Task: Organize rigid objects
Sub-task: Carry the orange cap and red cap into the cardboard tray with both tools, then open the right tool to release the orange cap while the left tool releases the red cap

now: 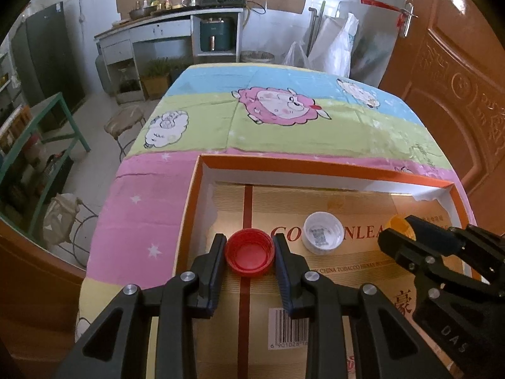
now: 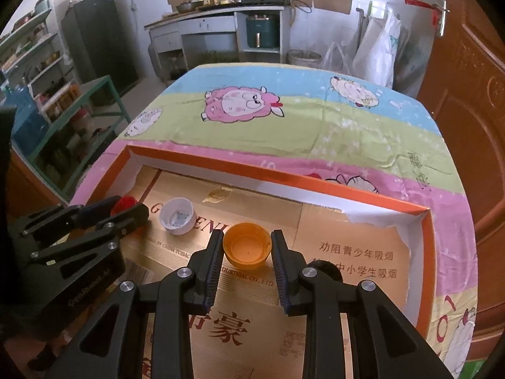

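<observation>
Inside the orange-rimmed shallow cardboard box (image 1: pixel 315 165) on the cartoon-sheep cloth (image 1: pixel 268 132):
Left gripper (image 1: pixel 249 248): fingers pinching the red plastic bottle cap (image 1: pixel 249 255), open side up.
Right gripper (image 2: pixel 247 244): fingers closed against the orange translucent cap (image 2: pixel 247 249).
White cap (image 1: pixel 322 233): loose between them, printed code inside.
Box liner print: "CHINA TOBACCO", barcode "6 901028".

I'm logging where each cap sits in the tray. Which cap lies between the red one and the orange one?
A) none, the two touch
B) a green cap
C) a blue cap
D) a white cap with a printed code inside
D: the white cap lies open side up between the red cap and the orange cap, apart from both.
</observation>
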Tool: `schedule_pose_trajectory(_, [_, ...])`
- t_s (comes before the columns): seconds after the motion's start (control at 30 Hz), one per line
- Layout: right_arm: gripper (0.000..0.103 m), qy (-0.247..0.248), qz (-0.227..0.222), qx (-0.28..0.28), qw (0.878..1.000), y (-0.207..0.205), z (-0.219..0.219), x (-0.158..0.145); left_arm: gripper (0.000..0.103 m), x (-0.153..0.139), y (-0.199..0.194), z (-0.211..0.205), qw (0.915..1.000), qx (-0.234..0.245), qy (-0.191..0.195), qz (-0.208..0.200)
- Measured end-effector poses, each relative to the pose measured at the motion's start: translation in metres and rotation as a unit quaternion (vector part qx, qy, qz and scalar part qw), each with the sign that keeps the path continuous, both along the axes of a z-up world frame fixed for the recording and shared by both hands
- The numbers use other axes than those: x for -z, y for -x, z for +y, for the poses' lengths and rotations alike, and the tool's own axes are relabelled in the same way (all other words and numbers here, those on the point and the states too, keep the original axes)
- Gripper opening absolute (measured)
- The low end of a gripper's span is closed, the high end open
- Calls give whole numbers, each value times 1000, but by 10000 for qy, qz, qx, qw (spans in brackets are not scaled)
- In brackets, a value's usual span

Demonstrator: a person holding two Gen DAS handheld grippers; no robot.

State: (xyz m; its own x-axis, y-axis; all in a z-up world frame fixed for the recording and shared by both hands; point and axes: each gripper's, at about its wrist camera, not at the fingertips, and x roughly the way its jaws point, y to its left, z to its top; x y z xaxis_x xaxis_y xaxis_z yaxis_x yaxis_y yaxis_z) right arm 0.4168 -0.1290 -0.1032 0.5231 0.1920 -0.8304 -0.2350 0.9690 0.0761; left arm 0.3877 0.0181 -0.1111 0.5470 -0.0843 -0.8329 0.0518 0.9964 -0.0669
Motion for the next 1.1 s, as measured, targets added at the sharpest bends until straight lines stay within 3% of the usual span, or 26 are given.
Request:
schedule_pose_trajectory(0.37, [31,-14,71,13,10000,-1,0,4,36,-1,1,0,10000,35,77,-21])
schedule_pose_trajectory(0.43, [37,-12,43,27,10000,0,-1,2,38,-2,1,0,10000,28,80,-46])
schedule_pose_trajectory(0.5, [51,1,3,38,10000,2,-1,0,38,-3,3,-1,9999,32,53,-81])
schedule_pose_trajectory(0.53, [52,-5,-16,40,10000,3,-2,-1,39,-4,4,-2,9999,34,39,-97])
schedule_pose_trajectory(1.1, [52,-44,-192,74,9998,33,-6,-27,39,-40,37,5,9986,50,109,-522])
